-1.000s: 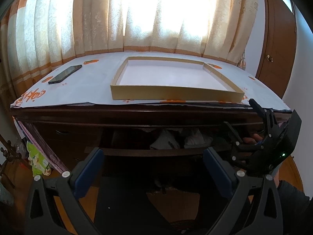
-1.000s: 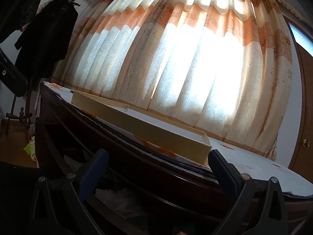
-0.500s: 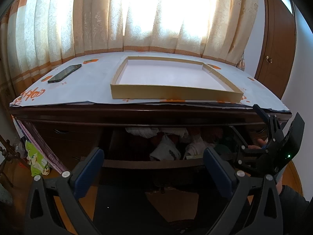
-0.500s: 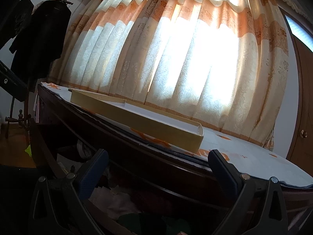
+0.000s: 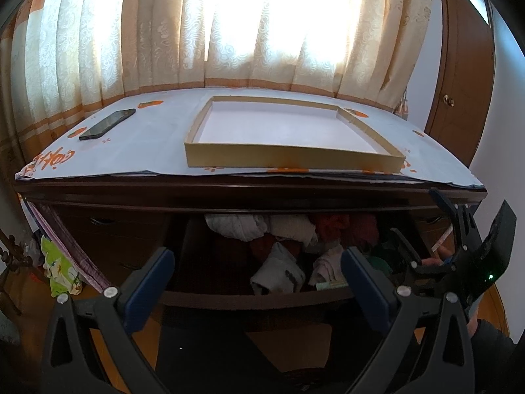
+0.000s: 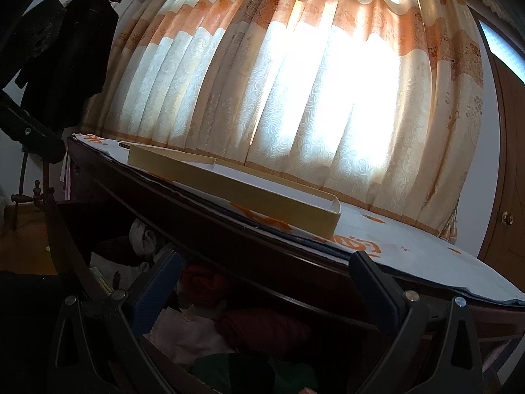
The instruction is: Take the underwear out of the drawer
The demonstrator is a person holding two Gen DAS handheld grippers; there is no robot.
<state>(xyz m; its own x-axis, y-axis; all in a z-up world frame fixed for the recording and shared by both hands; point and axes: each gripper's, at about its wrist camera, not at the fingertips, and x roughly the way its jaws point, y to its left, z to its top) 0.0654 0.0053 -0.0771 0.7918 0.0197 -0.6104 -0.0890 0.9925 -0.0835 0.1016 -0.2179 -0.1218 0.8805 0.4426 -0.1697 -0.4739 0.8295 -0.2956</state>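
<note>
The dark wooden drawer (image 5: pixel 256 300) stands pulled out from the dresser. It holds bunched clothes: white pieces (image 5: pixel 279 271), red ones (image 5: pixel 331 223) and something green (image 5: pixel 380 262). My left gripper (image 5: pixel 256 272) is open and empty in front of the drawer's front edge. My right gripper (image 6: pixel 265 282) is open and empty, over the drawer's right end, above a red piece (image 6: pixel 262 328) and a white piece (image 6: pixel 187 331). The right gripper's body also shows in the left wrist view (image 5: pixel 466 262).
A shallow yellow cardboard tray (image 5: pixel 292 157) lies on the paper-covered dresser top (image 5: pixel 137 151), with a black phone (image 5: pixel 106 124) at its left. Curtains hang behind. A wooden door (image 5: pixel 459 98) is at right. A coat rack with dark clothes (image 6: pixel 65 59) stands at left.
The drawer has slid further out, showing more of the clothes. The right gripper has moved back and down with it. The left gripper has stayed open.
</note>
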